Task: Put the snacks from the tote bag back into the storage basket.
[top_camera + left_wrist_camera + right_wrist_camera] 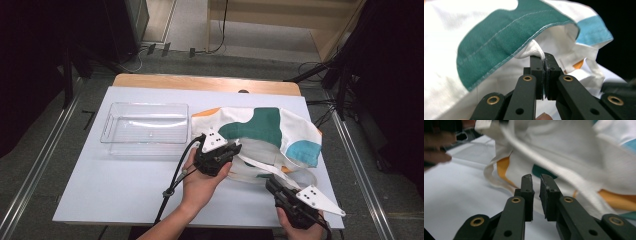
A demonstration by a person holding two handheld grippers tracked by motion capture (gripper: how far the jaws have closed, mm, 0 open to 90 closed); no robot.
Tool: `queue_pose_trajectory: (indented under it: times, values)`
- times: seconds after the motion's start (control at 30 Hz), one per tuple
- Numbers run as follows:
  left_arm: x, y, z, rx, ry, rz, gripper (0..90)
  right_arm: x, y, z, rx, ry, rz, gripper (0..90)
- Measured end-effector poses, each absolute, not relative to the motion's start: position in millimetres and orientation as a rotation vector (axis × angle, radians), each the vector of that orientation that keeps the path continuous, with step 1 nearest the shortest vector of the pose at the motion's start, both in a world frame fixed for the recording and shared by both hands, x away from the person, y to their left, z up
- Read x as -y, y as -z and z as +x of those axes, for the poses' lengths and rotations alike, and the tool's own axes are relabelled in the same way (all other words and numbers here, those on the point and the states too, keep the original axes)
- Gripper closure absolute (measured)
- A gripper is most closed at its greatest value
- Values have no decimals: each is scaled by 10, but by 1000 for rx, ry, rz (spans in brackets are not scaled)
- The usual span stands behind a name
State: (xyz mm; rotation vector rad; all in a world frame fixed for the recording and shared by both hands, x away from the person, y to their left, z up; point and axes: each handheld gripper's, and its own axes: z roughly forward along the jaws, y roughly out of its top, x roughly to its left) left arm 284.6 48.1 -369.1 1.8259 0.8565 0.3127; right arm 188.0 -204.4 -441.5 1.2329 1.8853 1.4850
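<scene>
A white cloth bag (265, 125) with green, blue and orange patches lies crumpled on the right half of the table. My left gripper (235, 146) sits at the bag's near left side. In the left gripper view, this gripper (544, 57) is shut on a fold of white fabric under the green-edged opening (499, 37). My right gripper (270, 184) is low at the bag's near edge, close to a white strap (265, 167). Seen in the right gripper view, it (536, 178) stands slightly open with nothing between its jaws, and the strap (536, 152) runs just beyond them.
A clear plastic tray (145, 129) stands empty to the left of the bag. The white tabletop (115, 185) has bare room at the near left. A wooden strip (205, 82) runs along the far edge, and cables lie on the floor beyond.
</scene>
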Motion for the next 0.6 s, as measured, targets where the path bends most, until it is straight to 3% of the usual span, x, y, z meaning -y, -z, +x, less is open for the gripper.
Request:
queue_pose_trajectory:
  times: [0.13, 0.23, 0.6]
  values:
    - [-501, 3585, 2852, -830, -311, 1800, 886, 1924, 4474, 1961, -1899, -1431, 1246, 833]
    - [-523, 3534, 2864, -822, -318, 1780, 886, 1917, 4522, 2036, -1883, -1388, 1302, 776]
    - [-674, 3481, 2963, -853, -358, 1761, 879, 2270, 4551, 1964, -1703, -1343, 1439, 692]
